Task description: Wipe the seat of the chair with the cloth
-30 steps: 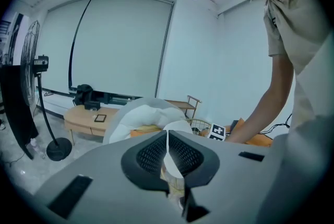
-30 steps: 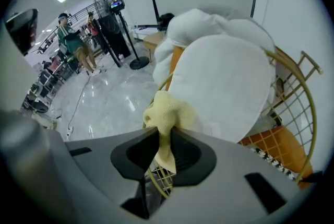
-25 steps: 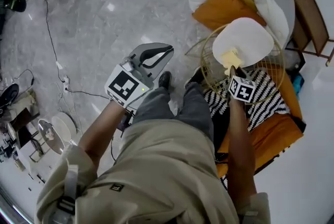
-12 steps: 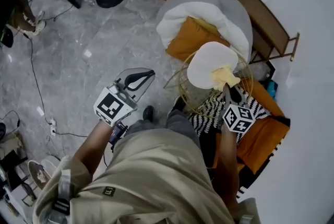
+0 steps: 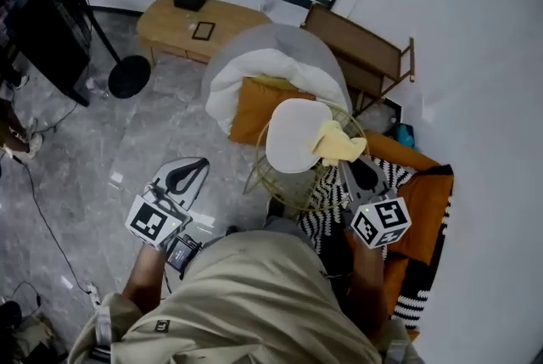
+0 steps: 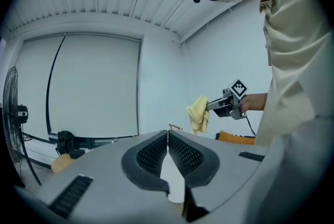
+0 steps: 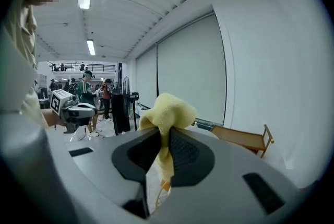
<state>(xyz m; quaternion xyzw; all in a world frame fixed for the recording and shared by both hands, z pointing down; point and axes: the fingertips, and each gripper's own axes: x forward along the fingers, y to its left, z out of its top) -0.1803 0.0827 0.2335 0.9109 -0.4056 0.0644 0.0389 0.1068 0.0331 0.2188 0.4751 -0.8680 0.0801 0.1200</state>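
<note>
- Left gripper (image 6: pixel 168 137): you hold it low at the near left, over the grey floor (image 5: pixel 144 142). Its jaws are pressed together and nothing is between them.
- Right gripper (image 7: pixel 163 133): you hold it at the near right, with the marker cube on top, and it points away from you toward the chair. Its jaws are clenched on the yellow cloth.
- Cloth (image 7: pixel 167 108): one bunch stands up above the jaw tips and a thin part hangs down between the jaws. In the head view it sits over the right edge of the seat. I cannot tell if it touches the seat.
- Seat (image 5: pixel 288 133): white and round, on a gold wire frame (image 5: pixel 284 188). It is just beyond your knees, a little to the right of the middle.
- Striped cushion (image 5: pixel 327 194): black and white, just right of the wire frame and below the right gripper. It lies against an orange cushion (image 5: pixel 424 201) on its right.
- Grey armchair (image 5: pixel 280 40): right behind the seat. It holds a white cushion (image 5: pixel 246 70) and an orange pillow (image 5: pixel 254 108).
- Wooden bench (image 5: pixel 170 27): far left, near the wall.
- Wooden folding chair (image 5: pixel 356 44): far right, beside the grey armchair.
</note>
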